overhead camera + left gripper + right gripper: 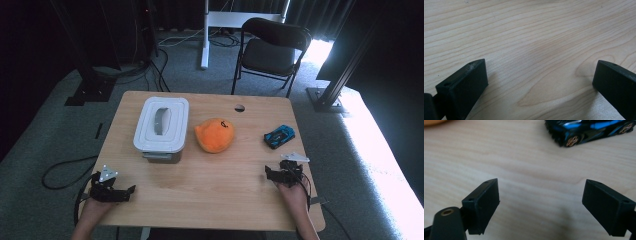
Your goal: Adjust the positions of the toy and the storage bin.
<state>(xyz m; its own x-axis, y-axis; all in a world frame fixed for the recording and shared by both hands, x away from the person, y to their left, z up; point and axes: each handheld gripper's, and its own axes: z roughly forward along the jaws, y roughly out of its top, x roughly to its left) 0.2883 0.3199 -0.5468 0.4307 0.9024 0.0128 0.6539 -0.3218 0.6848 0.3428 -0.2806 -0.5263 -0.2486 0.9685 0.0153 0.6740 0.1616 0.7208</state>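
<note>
toy car [279, 136], blue and black, sits near the right edge of the wooden table [210, 190], just ahead of the right gripper [272, 176] and slightly to its right, long axis lying across that gripper's line of reach; right is the nearer by far. right gripper jaws spread wide, empty; left gripper [131, 191] likewise wide and empty over bare wood, well apart from car. orange plush [215, 135] and white lidded bin [161, 127] at mid-table; grey carpet, a black chair [272, 47] beyond.

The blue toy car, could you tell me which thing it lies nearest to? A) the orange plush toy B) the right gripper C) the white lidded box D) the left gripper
B: the blue toy car sits just beyond the right gripper, whose open jaws face it.
</note>
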